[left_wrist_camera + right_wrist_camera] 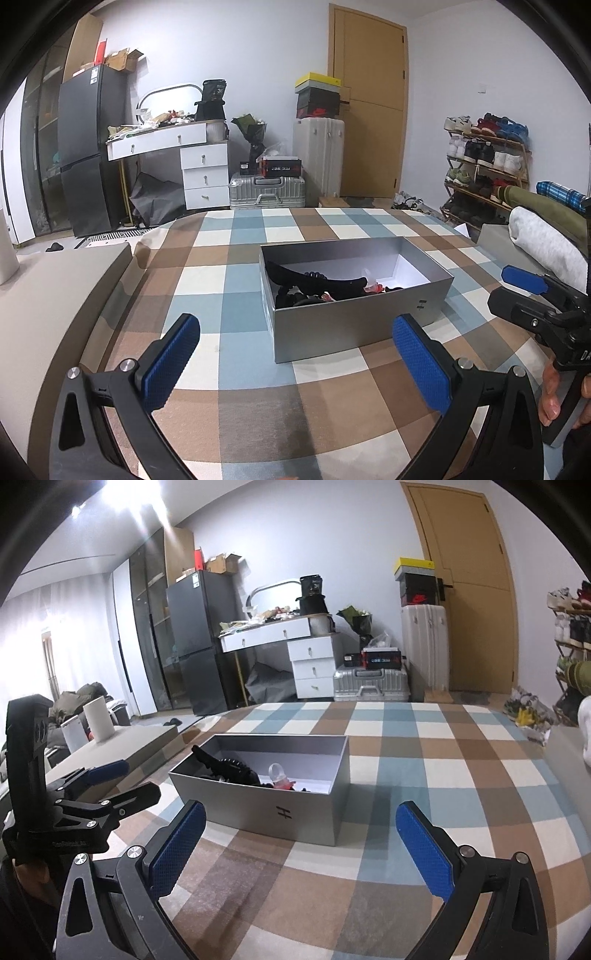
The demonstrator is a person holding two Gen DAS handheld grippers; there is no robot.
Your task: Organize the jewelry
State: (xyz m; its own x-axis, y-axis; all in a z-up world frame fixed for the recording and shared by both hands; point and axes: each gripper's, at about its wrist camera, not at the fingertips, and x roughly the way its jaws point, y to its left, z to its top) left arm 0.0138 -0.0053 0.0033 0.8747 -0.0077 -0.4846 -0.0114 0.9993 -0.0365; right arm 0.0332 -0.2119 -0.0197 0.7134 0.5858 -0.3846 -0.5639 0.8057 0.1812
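Two claws are held above a checked cloth point(258, 369) that is spread over what seems to be a bed, though the surface beneath is hidden. The left claw point(295, 362) is seen with its blue pads wide apart and nothing between them; the right claw point(301, 845) is likewise spread, with nothing gripped. In the left view the right claw point(517, 291) is also caught at the right edge, with fingers of the person's hand point(554, 395) wrapped on its handle.

An open grey box point(354, 332) is set on the cloth ahead of both claws, well apart from their tips. Its near wall is turned toward the left claw, and its marked end wall point(284, 812) toward the right one. Inside, black jewelry pieces point(314, 282) are heaped at the near end, with a small red and clear item point(282, 781) beside them; what each piece is cannot be told. The far half of the box floor is bare white.

Open cloth is left on every side of the box, widest to its right. A grey padded ledge point(55, 295) runs along the cloth's left edge, and folded grey fabric point(546, 243) is stacked at the right edge.
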